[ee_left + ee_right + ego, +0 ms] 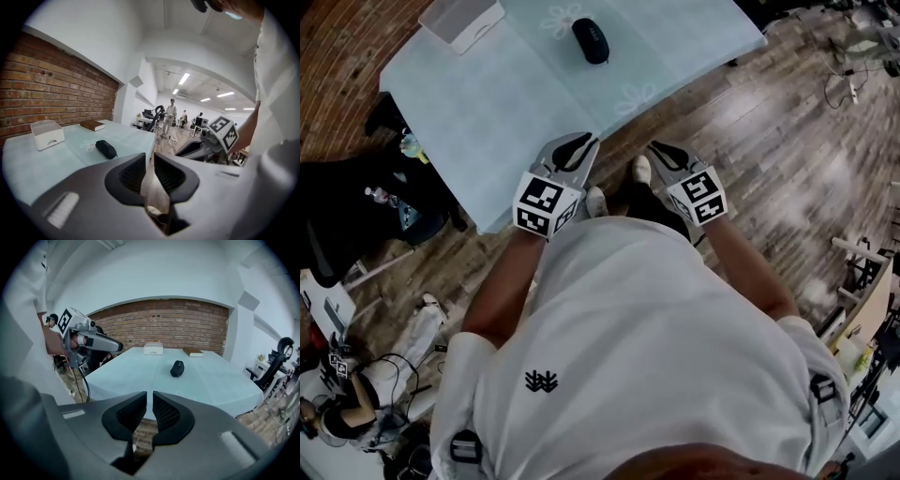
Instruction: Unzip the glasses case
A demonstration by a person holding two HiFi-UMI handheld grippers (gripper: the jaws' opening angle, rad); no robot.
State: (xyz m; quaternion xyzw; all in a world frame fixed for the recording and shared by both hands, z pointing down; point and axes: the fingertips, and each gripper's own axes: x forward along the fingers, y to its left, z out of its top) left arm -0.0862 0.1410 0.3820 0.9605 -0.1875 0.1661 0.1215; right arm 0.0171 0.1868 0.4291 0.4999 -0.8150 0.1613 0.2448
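The black oval glasses case [590, 40] lies zipped on the pale table [516, 112], far from both grippers. It also shows in the left gripper view [106, 149] and the right gripper view [177, 368]. My left gripper [575, 148] is held close to the person's body at the table's near edge, jaws shut and empty [150, 157]. My right gripper [662, 150] hangs over the wooden floor beside it, also shut with nothing between its jaws [150, 394]. Neither gripper touches the case.
A white box [461, 21] stands at the table's far left, and a brown book [92, 125] lies further back by the brick wall. Bags and cables [356, 216] crowd the floor on the left. People and office chairs [168, 117] are in the distance.
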